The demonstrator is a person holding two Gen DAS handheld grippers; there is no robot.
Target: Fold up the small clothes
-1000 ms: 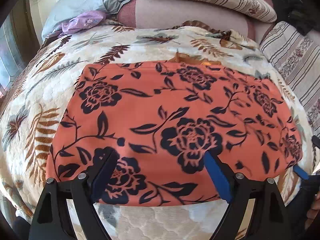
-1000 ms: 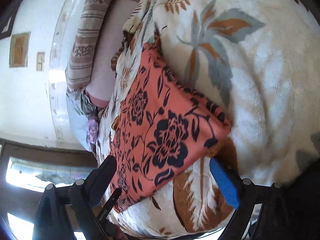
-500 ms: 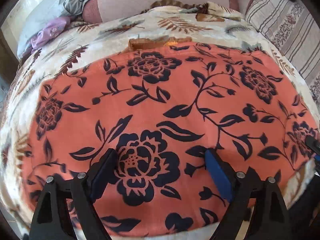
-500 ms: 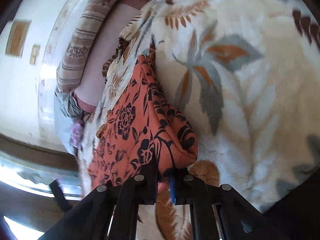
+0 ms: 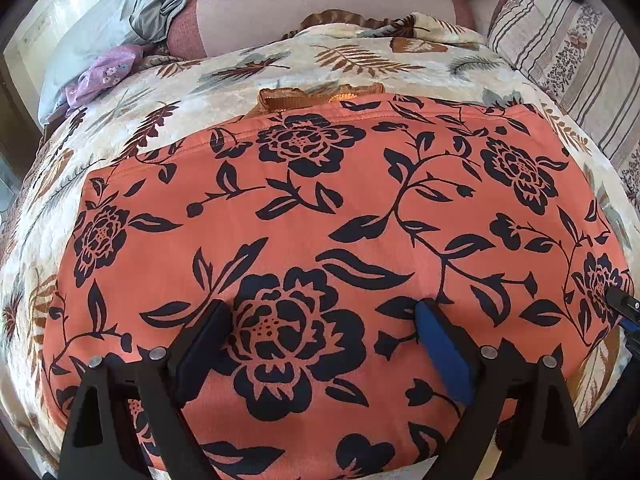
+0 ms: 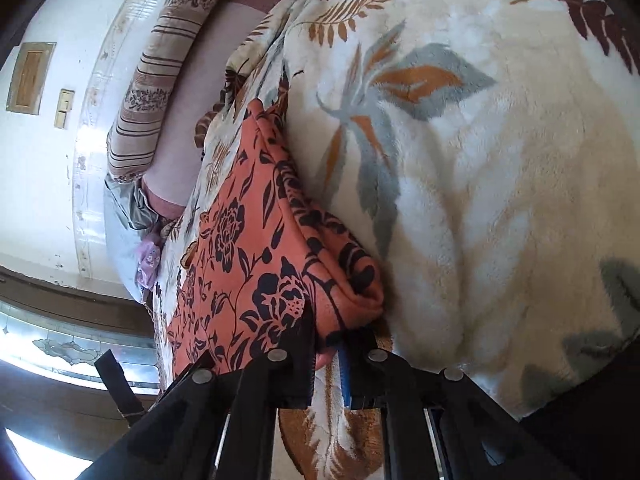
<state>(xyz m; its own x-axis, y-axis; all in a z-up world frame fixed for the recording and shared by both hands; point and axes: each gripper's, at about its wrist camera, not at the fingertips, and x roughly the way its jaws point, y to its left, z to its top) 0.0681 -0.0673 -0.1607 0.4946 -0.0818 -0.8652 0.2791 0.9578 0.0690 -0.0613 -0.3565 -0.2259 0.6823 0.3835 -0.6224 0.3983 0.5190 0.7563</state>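
An orange garment (image 5: 320, 216) with black flowers lies spread flat on the leaf-patterned blanket (image 5: 248, 76). My left gripper (image 5: 322, 320) is open, its fingertips resting on or just above the cloth near its front edge. In the right wrist view my right gripper (image 6: 328, 340) is shut on the near right corner of the orange garment (image 6: 256, 248), and the cloth bunches up at the jaws. The tip of the right gripper shows at the right edge of the left wrist view (image 5: 624, 304).
Striped pillows (image 5: 568, 48) lie at the back and right of the bed. A grey cloth (image 5: 132, 12) and a lilac cloth (image 5: 100, 76) lie at the back left. A wall and a window (image 6: 72, 344) are to the left in the right wrist view.
My right gripper went from open beside the garment's corner to shut on it. My left gripper moved forward over the garment, then drew back a little, staying open.
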